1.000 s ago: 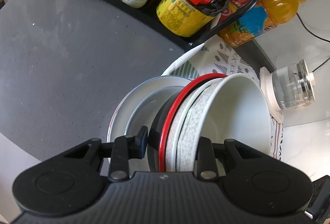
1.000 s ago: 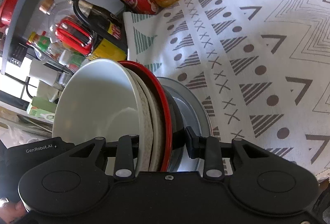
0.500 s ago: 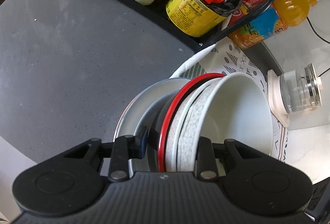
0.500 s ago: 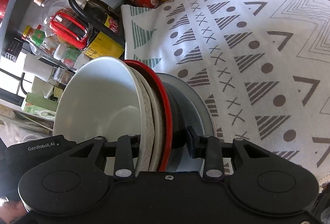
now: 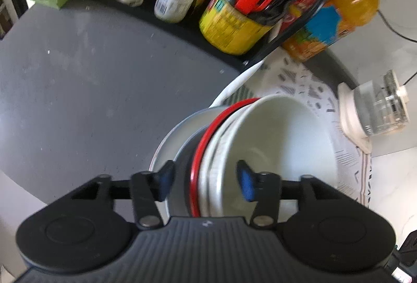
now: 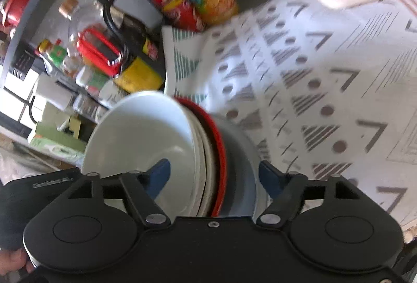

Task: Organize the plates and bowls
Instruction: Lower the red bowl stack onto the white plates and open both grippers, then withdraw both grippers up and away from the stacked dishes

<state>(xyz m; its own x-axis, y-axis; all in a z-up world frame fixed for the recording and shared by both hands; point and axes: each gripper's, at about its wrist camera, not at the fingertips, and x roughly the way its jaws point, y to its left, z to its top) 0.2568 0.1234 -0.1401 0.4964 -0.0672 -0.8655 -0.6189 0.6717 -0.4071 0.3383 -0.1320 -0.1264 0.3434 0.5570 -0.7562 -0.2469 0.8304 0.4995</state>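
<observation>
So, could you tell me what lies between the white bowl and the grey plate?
A speckled bowl and a red-rimmed black bowl, nested, in both wrist views.

I count three nested bowls on one grey plate, one orange juice bottle, one glass kettle, one patterned cloth.

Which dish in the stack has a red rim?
The black bowl, second from the bottom: its red rim shows between the grey plate under it and the speckled bowl and white bowl nested inside it.
</observation>
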